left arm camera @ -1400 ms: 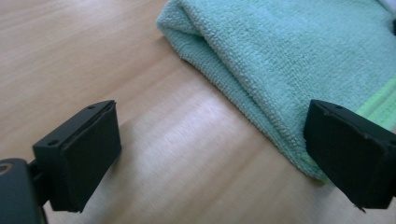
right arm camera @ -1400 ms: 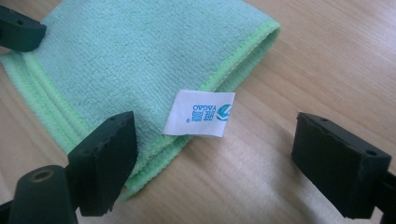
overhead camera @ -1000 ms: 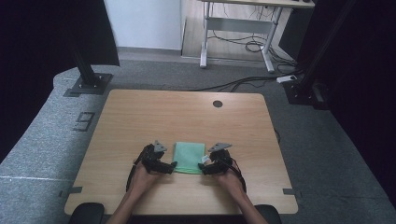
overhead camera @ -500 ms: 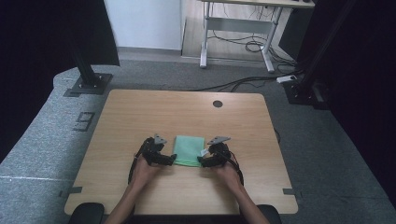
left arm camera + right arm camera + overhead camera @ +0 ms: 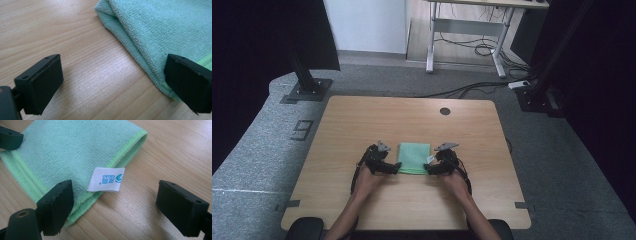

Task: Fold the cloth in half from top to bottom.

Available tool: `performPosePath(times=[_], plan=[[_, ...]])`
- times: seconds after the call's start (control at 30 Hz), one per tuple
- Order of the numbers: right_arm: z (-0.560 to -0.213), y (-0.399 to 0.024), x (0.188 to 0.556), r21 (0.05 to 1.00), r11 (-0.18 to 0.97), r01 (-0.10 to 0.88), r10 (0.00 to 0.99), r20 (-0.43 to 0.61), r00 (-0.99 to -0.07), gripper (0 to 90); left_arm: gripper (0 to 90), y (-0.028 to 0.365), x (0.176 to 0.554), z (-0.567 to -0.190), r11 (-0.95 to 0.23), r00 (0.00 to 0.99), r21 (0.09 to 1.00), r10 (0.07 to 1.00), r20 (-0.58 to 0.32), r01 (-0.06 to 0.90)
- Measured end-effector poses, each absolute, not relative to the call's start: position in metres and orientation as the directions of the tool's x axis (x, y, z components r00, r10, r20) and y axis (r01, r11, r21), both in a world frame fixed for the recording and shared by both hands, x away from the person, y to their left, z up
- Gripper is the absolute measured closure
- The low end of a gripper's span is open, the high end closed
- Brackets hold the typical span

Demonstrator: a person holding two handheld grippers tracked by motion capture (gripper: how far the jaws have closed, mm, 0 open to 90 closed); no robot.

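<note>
1. Green folded cloth (image 5: 414,158) lies on the wooden table (image 5: 362,120), near its front edge, between both grippers.
2. Left gripper (image 5: 112,82) is spread wide at the cloth's near left corner.
3. Right gripper (image 5: 115,207) is spread wide too, straddling the cloth's white label (image 5: 106,179), gripping nothing.

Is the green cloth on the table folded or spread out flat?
Folded. The green cloth lies as a compact rectangle; the left gripper view shows stacked layers at its rounded edge, and the right gripper view shows doubled hems beside the white label.
</note>
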State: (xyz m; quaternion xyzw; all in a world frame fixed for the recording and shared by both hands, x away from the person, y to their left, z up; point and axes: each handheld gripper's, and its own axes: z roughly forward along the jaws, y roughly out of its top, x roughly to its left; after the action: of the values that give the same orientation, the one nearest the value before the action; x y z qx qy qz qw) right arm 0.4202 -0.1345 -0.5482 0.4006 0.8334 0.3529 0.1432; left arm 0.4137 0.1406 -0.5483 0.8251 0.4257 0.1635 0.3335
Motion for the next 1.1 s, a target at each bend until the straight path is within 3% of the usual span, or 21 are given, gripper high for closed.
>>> performPosePath(times=[0.33, 0.8, 1.1], plan=[[-0.538, -0.138, 0.418, 0.71, 0.445, 0.546, 0.75, 0.038, -0.66, 15.1, 3.5, 0.137, 0.408, -0.535, -0.439, 0.607, 0.709, 0.795, 0.021, 0.551], [-0.519, -0.153, 0.398, 0.717, 0.468, 0.517, 0.723, 0.027, -0.691, 12.6, 0.7, 0.142, 0.387, -0.514, -0.443, 0.656, 0.721, 0.755, -0.021, 0.532], [-0.511, -0.161, 0.38, 0.721, 0.488, 0.492, 0.713, -0.004, -0.701, 3.1, 0.0, 0.154, 0.372, -0.509, -0.445, 0.664, 0.732, 0.748, -0.013, 0.516]])
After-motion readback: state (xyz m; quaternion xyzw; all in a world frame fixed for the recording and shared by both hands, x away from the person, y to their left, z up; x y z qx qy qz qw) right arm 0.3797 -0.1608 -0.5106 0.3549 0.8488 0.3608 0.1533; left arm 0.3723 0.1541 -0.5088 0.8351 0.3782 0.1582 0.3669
